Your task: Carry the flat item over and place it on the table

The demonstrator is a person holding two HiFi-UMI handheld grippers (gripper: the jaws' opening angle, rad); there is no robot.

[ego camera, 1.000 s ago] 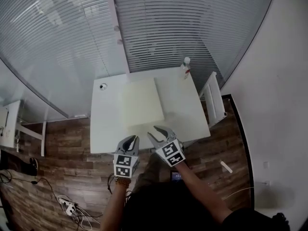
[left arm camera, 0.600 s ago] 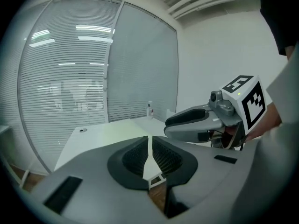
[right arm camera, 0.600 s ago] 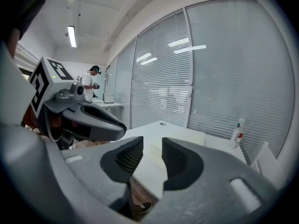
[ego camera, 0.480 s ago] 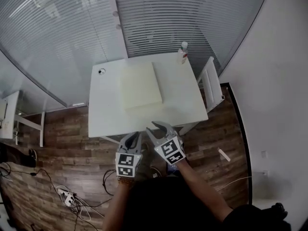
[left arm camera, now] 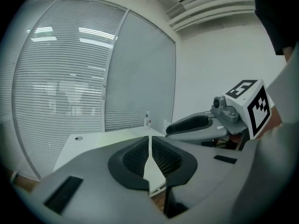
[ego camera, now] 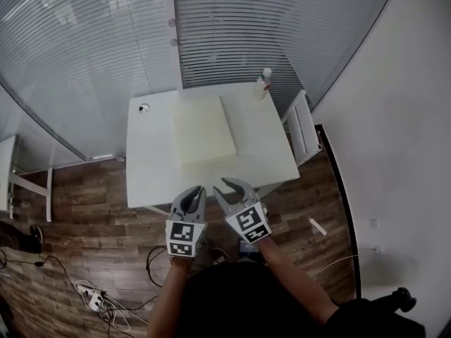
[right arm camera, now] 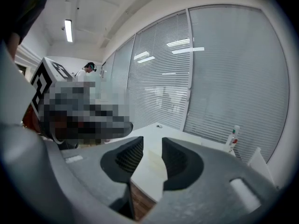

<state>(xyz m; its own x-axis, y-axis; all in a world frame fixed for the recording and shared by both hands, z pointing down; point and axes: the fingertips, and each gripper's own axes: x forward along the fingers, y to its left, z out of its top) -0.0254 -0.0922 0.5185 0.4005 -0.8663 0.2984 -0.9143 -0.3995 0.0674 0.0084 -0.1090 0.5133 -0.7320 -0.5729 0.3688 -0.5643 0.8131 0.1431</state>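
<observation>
Two empty grippers: my left gripper [ego camera: 194,194] is clenched on nothing, and my right gripper [ego camera: 230,186] is part open, its jaws just closing, nothing between them. Both hang off the bench's [ego camera: 148,162] near edge. The flat item [ego camera: 204,129] lies on the bench's middle, so I judge the placing done.

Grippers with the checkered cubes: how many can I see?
2. The left gripper is just off the near edge of the table, jaws shut and empty. The right gripper is beside it, jaws apart with nothing between them; they have just been closing a little.
</observation>
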